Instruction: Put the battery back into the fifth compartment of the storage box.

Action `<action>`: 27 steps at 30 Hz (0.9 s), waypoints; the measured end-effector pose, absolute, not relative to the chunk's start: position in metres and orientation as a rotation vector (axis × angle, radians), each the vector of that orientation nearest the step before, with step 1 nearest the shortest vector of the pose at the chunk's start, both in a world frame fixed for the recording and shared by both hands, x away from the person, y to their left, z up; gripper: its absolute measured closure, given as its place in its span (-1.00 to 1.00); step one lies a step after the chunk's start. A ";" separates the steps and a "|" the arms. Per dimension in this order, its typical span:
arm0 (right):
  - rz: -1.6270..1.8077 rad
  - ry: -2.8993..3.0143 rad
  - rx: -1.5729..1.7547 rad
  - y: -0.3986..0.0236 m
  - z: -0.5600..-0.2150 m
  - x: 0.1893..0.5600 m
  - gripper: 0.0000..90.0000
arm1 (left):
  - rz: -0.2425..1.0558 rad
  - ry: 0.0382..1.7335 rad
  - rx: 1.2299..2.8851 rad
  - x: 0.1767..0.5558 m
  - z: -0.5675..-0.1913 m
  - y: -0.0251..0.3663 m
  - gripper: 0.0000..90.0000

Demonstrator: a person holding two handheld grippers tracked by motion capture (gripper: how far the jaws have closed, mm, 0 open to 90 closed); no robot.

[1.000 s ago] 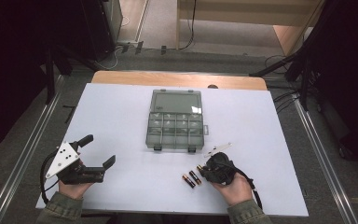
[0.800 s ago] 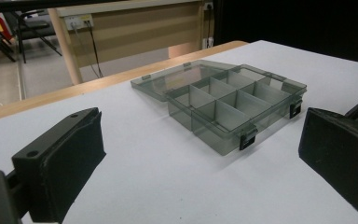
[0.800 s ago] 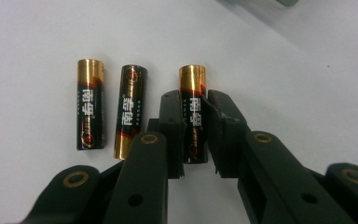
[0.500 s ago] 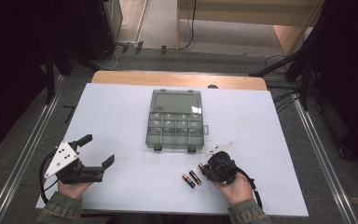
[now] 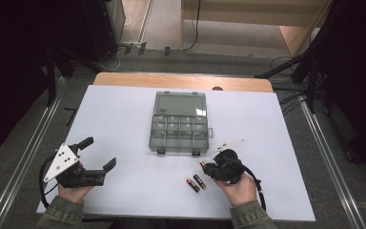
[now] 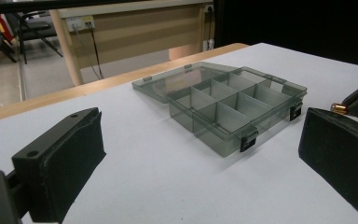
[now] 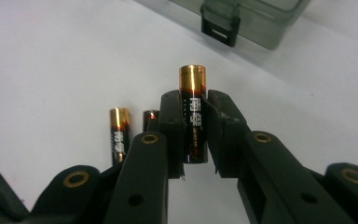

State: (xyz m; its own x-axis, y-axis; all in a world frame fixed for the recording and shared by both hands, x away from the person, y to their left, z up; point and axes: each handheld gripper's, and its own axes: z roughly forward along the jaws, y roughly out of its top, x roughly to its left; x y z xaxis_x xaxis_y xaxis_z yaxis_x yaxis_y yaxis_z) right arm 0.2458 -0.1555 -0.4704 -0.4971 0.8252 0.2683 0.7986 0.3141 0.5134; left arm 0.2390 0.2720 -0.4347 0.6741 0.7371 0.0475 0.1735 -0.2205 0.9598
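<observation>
so the white table (image 5: pixel 124 124) has a clear grey compartment box (image 5: pixel 180 123) sitting near the middle with its lid flipped open flat behind it, and as far as i can see in the left gripper view all the compartments are empty. the left hand-held gripper (image 5: pixel 96 155) sits off at the near left corner with its jaws wide apart and nothing between them, just pointing toward the box. the right hand-held gripper (image 7: pixel 195 135) is clamped on one battery (image 7: pixel 192 112), lifted a bit above the table just in front of the box's near right latch, copper end sticking out past the jaw tips. two more batteries (image 5: pixel 197 183) lie side by side on the table just left of that hand. so i'd say it's barely started: first battery picked up, nothing in the box yet, two more to go. hard to tell which compartment it's headed for, and from the right gripper view one of the spare batteries is mostly hidden behind the jaw.
</observation>
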 end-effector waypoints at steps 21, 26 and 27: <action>1.083 2.505 1.526 -0.092 -0.436 0.274 0.74 | 0.615 0.735 1.749 0.242 -0.435 0.275 -1.00; 1.142 2.451 1.640 -0.079 -0.434 0.286 0.74 | 0.612 0.729 1.751 0.241 -0.435 0.274 -1.00; 1.148 2.450 1.649 -0.077 -0.434 0.288 0.74 | 0.614 0.728 1.753 0.241 -0.435 0.274 -1.00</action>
